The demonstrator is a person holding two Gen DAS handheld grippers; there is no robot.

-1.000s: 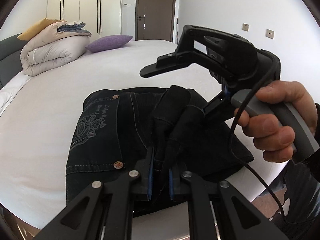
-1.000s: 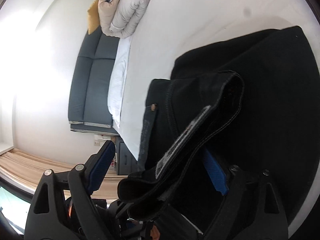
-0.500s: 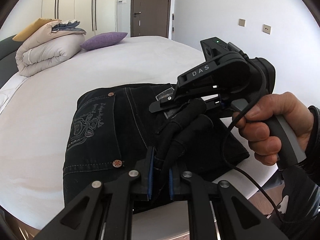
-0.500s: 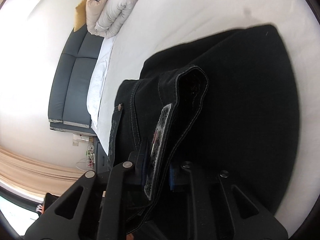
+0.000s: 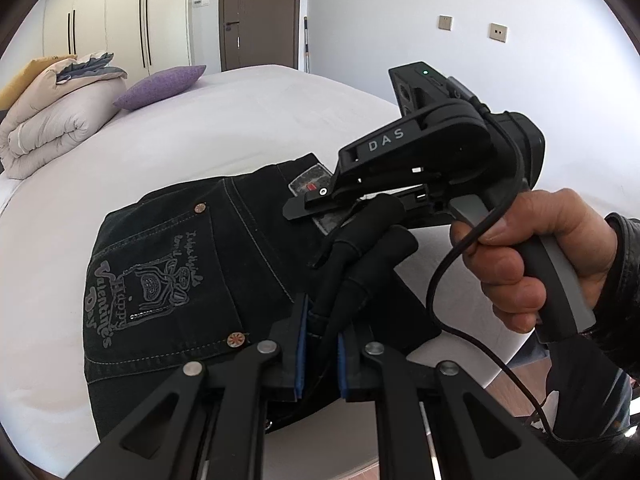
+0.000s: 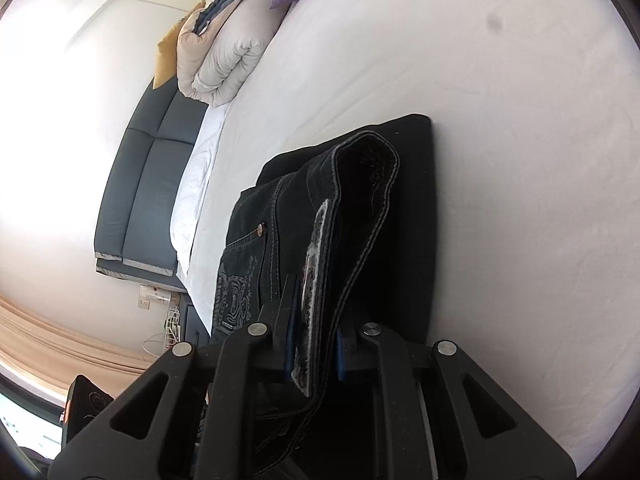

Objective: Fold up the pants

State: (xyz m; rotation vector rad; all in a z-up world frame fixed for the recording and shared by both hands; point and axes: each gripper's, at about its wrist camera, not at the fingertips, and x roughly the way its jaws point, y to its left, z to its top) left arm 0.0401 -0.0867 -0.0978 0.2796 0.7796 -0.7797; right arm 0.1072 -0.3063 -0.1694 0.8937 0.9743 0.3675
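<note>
Bed bare beyond pants; my right gripper crowds near side; folded duvet, purple pillow far.

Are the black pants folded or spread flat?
Folded: the pants lie as a compact stack on the bed, one layer lifted by both tools.

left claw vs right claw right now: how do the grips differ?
The left claw pinches rolled dark folds of the pants; the right claw clamps the waistband edge, label showing. In the left wrist view the right claw lies tipped sideways. Both are shut on the pants.
</note>
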